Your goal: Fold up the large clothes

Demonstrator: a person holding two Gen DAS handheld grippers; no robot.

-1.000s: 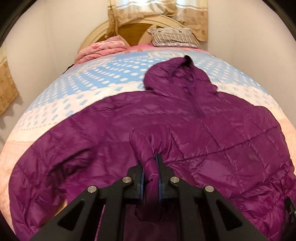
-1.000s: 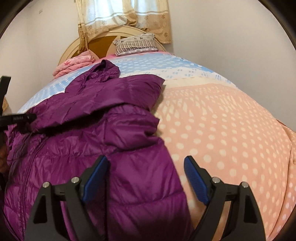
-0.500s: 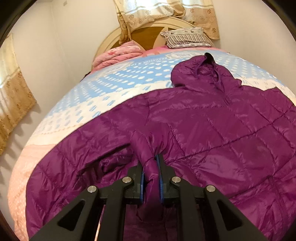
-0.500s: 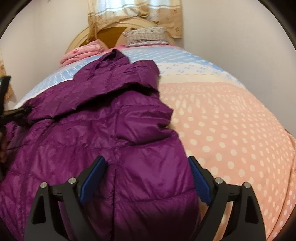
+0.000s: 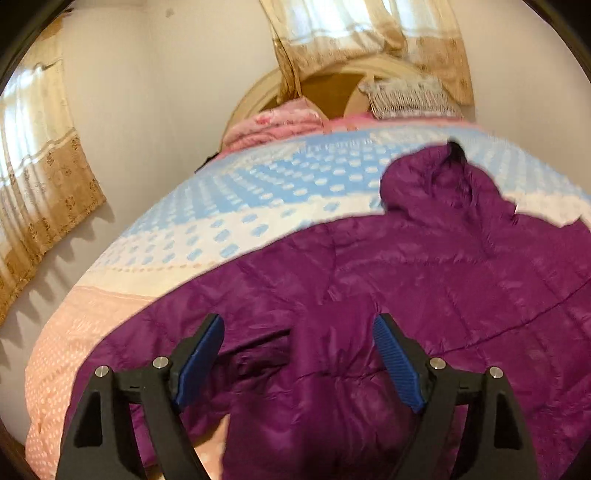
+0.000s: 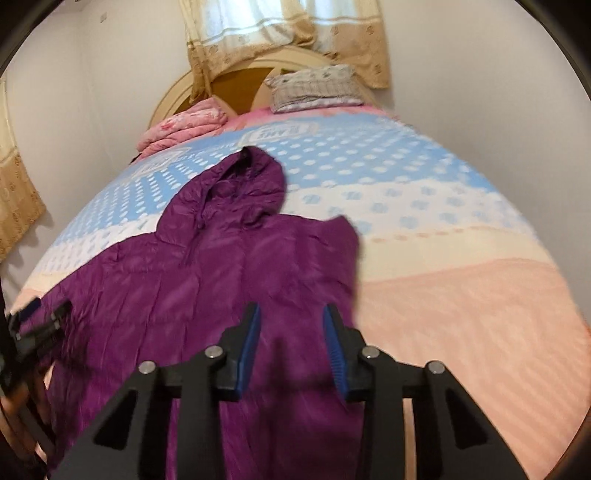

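Folding: purple puffer jacket [image 6: 221, 288] spread flat on the polka-dot bedspread [image 6: 424, 206], hood [image 6: 236, 184] pointing toward the headboard [image 6: 236, 85]
Left gripper [image 5: 298, 360]: jaws opening, blue pads [image 5: 201, 354] wide apart, folded-in sleeve [image 5: 317, 369] lying loose between them, not pinched
Right gripper [image 6: 291, 345]: jaws closing, pads [image 6: 249, 341] part-way together, hovering over the jacket's lower right part, nothing clamped as far as visible
Other angle: left gripper also showing at the left edge of the right wrist view, blurry
Background: pink blanket [image 6: 181, 127] and checked pillow [image 6: 317, 88] up by the headboard, beige curtains [image 6: 288, 33] behind
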